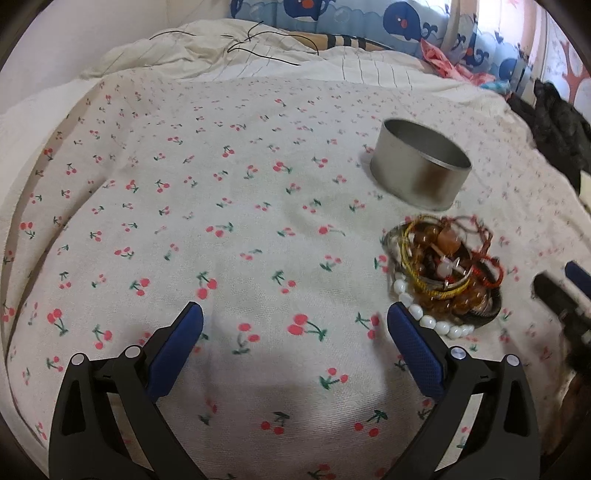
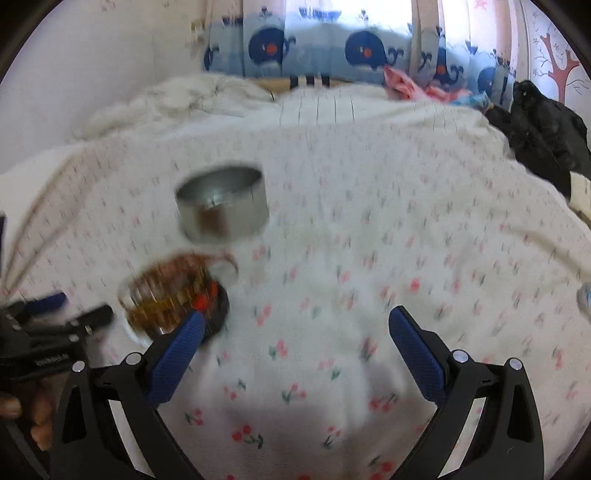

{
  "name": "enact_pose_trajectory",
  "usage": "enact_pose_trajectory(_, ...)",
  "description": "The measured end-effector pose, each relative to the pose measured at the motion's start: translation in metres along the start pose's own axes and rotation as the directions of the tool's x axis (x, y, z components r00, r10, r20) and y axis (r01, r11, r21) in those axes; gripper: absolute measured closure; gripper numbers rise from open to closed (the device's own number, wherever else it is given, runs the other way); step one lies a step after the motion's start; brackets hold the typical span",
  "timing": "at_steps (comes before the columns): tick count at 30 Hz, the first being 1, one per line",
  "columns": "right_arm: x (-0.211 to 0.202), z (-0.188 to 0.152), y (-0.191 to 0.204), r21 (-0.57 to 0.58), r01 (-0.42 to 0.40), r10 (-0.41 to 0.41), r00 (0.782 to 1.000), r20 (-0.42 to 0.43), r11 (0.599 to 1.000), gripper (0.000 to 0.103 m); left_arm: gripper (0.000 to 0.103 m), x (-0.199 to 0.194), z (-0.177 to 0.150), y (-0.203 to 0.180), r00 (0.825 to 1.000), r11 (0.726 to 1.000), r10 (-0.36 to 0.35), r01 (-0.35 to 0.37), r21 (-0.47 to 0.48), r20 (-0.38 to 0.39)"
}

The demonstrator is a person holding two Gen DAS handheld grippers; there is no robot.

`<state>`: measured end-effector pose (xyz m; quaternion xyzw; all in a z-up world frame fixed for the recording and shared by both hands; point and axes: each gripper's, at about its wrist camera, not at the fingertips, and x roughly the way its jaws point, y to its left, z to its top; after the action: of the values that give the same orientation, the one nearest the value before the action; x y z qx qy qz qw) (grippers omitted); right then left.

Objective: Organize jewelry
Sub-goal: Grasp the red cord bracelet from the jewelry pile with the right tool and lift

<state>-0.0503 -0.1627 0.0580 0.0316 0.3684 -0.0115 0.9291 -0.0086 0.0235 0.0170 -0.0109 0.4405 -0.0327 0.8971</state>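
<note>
A pile of jewelry (image 1: 445,273) lies on the cherry-print bedspread (image 1: 240,221): amber bead bracelets, red cords, a yellow band and a white bead strand (image 1: 428,317). A round open metal tin (image 1: 421,164) stands just behind it. My left gripper (image 1: 295,317) is open and empty, with its right finger beside the white beads. My right gripper (image 2: 295,321) is open and empty; the blurred jewelry pile (image 2: 173,291) sits past its left finger, with the tin (image 2: 223,206) beyond.
A crumpled white duvet (image 1: 221,44) and whale-print bedding (image 1: 369,18) lie at the far end. Dark clothing (image 2: 543,125) sits at the far right. The other gripper shows at each view's edge, at the right of the left wrist view (image 1: 565,295) and the left of the right wrist view (image 2: 48,325).
</note>
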Motion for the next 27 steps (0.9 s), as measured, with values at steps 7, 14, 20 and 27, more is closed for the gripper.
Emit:
enact_pose_trajectory(7, 0.026, 0.028, -0.011, 0.029, -0.217, 0.219, 0.963, -0.157, 0.976, 0.007, 0.007, -0.006, 0.011, 0.008, 1.0, 1.0, 0.007, -0.007, 0.015, 0.006)
enact_pose_trajectory(14, 0.036, 0.038, 0.012, -0.025, -0.36, 0.347, 0.913, -0.214, 0.933, 0.008, 0.007, -0.013, 0.009, -0.007, 1.0, 0.999, -0.014, 0.014, 0.048, 0.016)
enact_pose_trajectory(20, 0.056, 0.054, 0.003, 0.143, -0.491, 0.511, 0.817, -0.265, 0.859, 0.02, 0.007, -0.019, 0.011, -0.006, 0.999, 0.999, -0.037, 0.036, 0.029, 0.034)
enact_pose_trajectory(27, 0.079, 0.052, 0.013, 0.228, -0.515, 0.564, 0.753, -0.34, 0.826, 0.04, 0.007, -0.019, 0.013, -0.004, 0.998, 0.999, -0.054, 0.053, 0.009, 0.032)
